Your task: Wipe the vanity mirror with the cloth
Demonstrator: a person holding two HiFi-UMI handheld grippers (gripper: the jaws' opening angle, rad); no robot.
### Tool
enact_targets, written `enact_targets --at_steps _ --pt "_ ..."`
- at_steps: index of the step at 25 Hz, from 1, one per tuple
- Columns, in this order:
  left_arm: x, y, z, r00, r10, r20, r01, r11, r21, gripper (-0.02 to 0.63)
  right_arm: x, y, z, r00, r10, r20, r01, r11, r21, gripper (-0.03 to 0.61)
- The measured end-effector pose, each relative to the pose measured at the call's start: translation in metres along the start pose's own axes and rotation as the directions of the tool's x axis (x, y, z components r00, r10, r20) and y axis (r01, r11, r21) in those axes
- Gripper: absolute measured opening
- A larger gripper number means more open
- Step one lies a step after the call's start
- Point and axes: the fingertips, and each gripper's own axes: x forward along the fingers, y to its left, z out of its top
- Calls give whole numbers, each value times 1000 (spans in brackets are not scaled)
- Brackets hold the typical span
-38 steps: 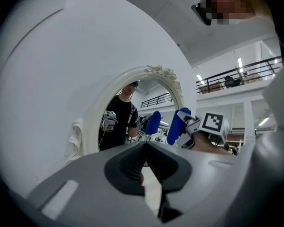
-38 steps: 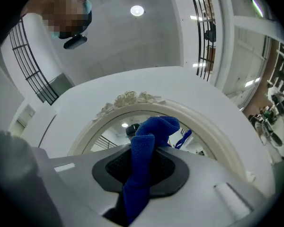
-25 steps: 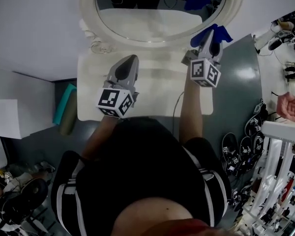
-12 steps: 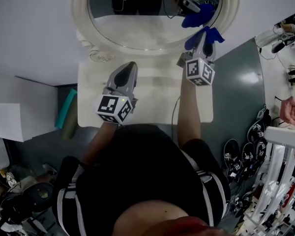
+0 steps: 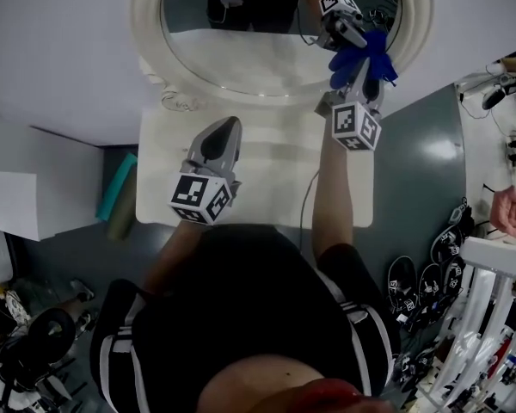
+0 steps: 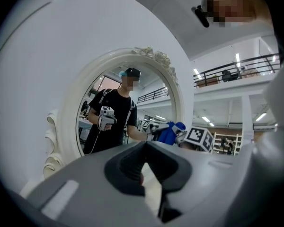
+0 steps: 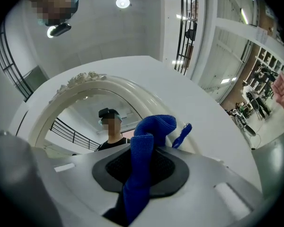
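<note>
White table [image 5: 275, 179], far edge: cloth [image 5: 377, 58] at vanity mirror [image 5: 249, 50].
Right gripper [image 5: 365, 76] fingers clamp cloth; left gripper [image 5: 225, 127] fingers closed, empty. Advise flat, overlapping passes.

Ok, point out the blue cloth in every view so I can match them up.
Head view: blue cloth upper right, at the right claw's tip, against the right side of the white mirror frame.
Left gripper view: small blue patch right of centre, by the frame's lower right.
Right gripper view: dead centre, clamped between the jaws.
Shared landmark: that white mirror frame.
</note>
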Motion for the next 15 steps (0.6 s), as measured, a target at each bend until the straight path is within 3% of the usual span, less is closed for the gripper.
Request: enact_targets --at_steps 15 --pt "-6 17 4 999 31 8 -31 999 -18 12 16 27 31 988 94 120 -93 996 -13 72"
